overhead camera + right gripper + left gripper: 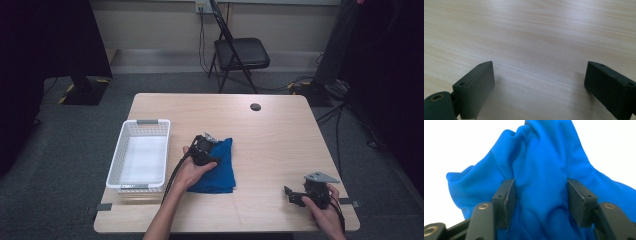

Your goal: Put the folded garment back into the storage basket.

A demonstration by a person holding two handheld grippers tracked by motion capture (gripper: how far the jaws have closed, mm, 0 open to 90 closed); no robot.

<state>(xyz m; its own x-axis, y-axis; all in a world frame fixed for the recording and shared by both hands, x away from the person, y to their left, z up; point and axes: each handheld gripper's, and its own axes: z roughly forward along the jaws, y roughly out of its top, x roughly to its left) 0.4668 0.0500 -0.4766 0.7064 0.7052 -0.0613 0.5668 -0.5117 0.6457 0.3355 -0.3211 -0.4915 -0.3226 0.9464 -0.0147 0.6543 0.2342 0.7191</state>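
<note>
The blue cloth (pixel 216 167) lies folded on the wooden table (pixel 280 130), slightly left of the table's middle and toward the near edge, with its long axis running near to far. In the left gripper view a raised ridge of the blue cloth (pixel 541 177) stands directly between the 2 jaws of the left gripper (pixel 541 200), and both pads touch fabric: the left pad sits against the bunched fold and the right pad against its other flank. The jaws stand about half closed and are pinching the fold. In the high view the left gripper (pixel 204 148) sits on the cloth's left, far part, with the person's left hand (pixel 192 167) wrapped around it from the near side.

The white plastic basket (pixel 141 155) stands just left of the cloth, its long axis also near to far, and looks empty. My judgement is that the coming move is a lift and a short carry leftward, and the left hand is far nearer than the right.

The right gripper (pixel 300 196) rests near the table's near right corner, well apart from the cloth; in its own view the right gripper (pixel 539 85) has its jaws wide apart over bare wood, holding nothing.

A small dark round disc (pixel 255 106) lies on the far part of the table. Beyond it, a black folding chair (pixel 239 52) stands on grey carpet by the wall.
</note>
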